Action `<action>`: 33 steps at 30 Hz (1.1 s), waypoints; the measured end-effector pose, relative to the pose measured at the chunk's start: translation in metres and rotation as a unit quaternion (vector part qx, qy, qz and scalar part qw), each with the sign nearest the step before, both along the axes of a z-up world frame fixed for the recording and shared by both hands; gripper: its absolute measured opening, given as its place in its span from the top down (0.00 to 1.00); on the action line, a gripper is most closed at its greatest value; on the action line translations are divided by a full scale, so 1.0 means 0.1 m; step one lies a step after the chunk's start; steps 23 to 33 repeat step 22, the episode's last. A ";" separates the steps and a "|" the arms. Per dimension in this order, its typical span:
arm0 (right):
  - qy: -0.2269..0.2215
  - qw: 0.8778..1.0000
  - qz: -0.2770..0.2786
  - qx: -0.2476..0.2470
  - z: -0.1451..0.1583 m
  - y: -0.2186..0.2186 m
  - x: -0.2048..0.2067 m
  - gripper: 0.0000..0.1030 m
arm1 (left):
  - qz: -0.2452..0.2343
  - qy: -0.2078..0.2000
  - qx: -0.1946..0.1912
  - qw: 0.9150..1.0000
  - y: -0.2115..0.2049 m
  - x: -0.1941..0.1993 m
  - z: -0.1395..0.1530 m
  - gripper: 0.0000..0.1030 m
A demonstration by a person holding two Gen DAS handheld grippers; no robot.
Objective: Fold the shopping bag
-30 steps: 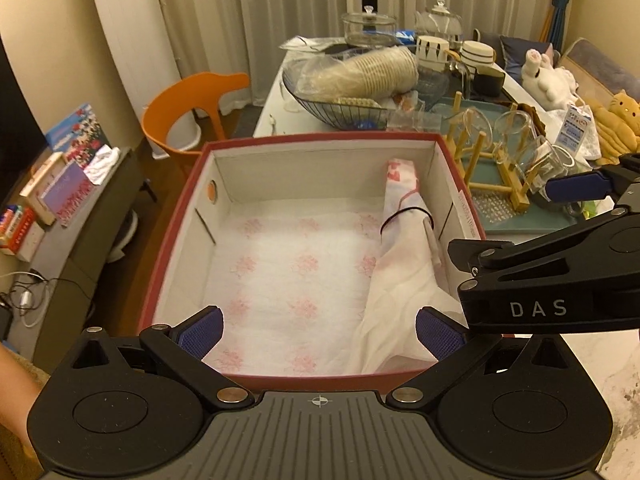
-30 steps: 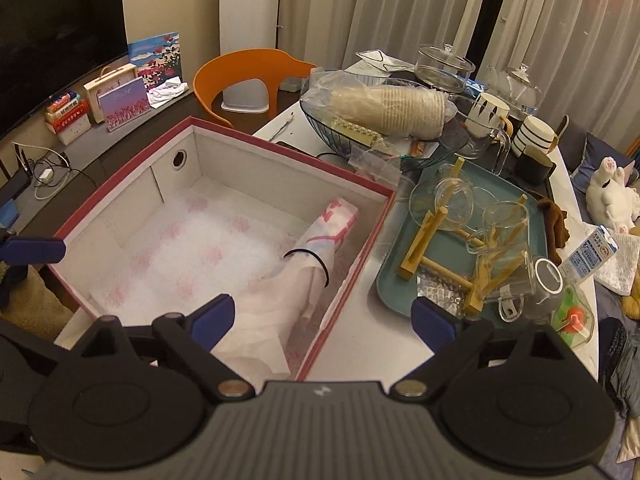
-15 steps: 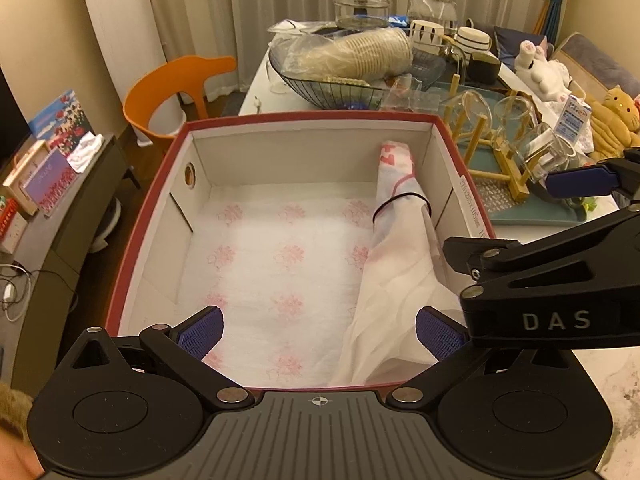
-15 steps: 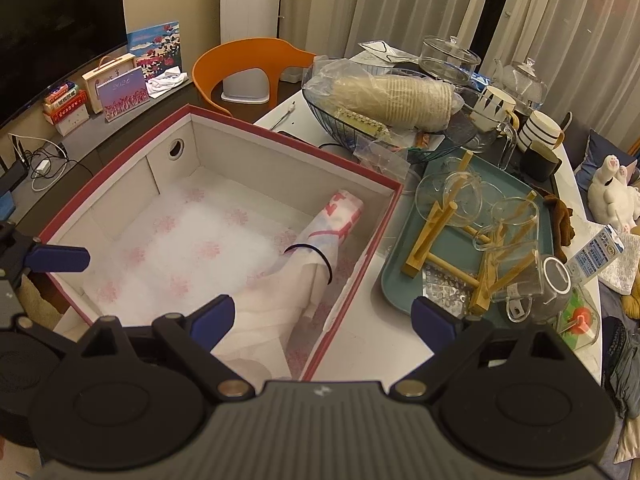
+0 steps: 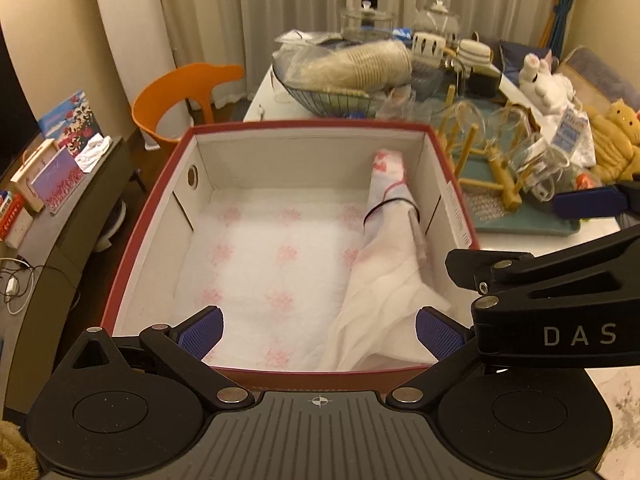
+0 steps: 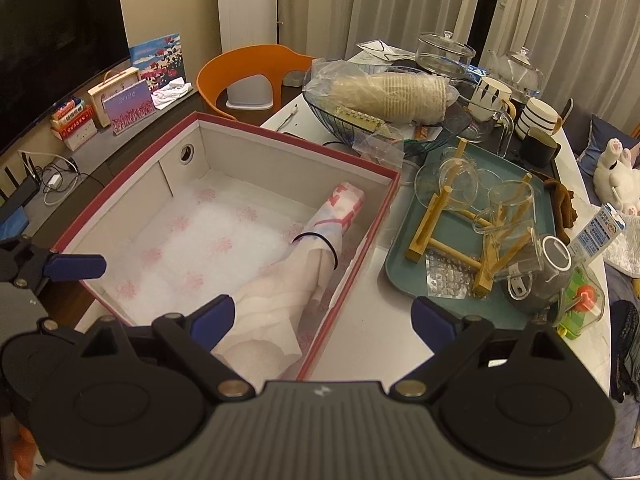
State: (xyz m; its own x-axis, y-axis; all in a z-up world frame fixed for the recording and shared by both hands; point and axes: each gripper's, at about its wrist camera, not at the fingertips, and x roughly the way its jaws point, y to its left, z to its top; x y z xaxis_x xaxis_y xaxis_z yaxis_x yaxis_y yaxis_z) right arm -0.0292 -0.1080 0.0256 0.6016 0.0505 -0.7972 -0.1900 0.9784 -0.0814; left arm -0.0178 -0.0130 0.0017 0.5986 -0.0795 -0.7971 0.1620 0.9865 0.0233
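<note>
A white shopping bag with red print (image 5: 384, 256) lies rolled and bound by a black band along the right wall of a red-rimmed box (image 5: 132, 236). It also shows in the right wrist view (image 6: 304, 268), inside the same box (image 6: 352, 248). My left gripper (image 5: 318, 330) is open and empty above the box's near edge. My right gripper (image 6: 322, 318) is open and empty above the box's near right corner. The right gripper's body crosses the left wrist view at the right (image 5: 560, 292).
A teal tray (image 6: 452, 280) with a wooden rack and glassware stands right of the box. A wire basket with paper cups (image 6: 384, 104) and jars stand behind. An orange chair (image 5: 180, 96) is at the far left. A low shelf with books (image 5: 52, 184) runs left.
Both grippers have drawn back and risen slightly, so the box sits farther ahead in both views. The bag has not moved. Both grippers stayed open.
</note>
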 end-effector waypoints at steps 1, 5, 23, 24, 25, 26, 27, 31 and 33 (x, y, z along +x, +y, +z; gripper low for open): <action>-0.002 1.000 -0.002 0.003 0.02 -0.01 -0.02 0.05 | -0.001 0.003 -0.004 1.000 0.01 0.01 0.02 0.00; -0.008 1.000 -0.008 0.005 0.08 -0.06 -0.09 0.05 | 0.000 -0.008 0.029 1.000 -0.07 -0.04 0.07 0.00; -0.018 1.000 -0.016 0.006 0.19 -0.15 -0.34 0.05 | -0.022 -0.022 0.038 0.999 -0.19 -0.25 0.20 0.00; -0.018 1.000 -0.016 0.006 0.19 -0.15 -0.34 0.05 | -0.022 -0.022 0.038 0.999 -0.19 -0.25 0.20 0.00; -0.018 1.000 -0.016 0.006 0.19 -0.15 -0.34 0.05 | -0.022 -0.022 0.038 0.999 -0.19 -0.25 0.20 0.00; -0.018 1.000 -0.016 0.006 0.19 -0.15 -0.34 0.05 | -0.022 -0.022 0.038 0.999 -0.19 -0.25 0.20 0.00; -0.018 1.000 -0.016 0.006 0.19 -0.15 -0.34 0.05 | -0.022 -0.022 0.038 0.999 -0.19 -0.25 0.20 0.00; -0.018 1.000 -0.016 0.006 0.19 -0.15 -0.34 0.05 | -0.022 -0.022 0.038 0.999 -0.19 -0.25 0.20 0.00; -0.018 1.000 -0.016 0.006 0.19 -0.15 -0.34 0.05 | -0.022 -0.022 0.038 0.999 -0.19 -0.25 0.20 0.00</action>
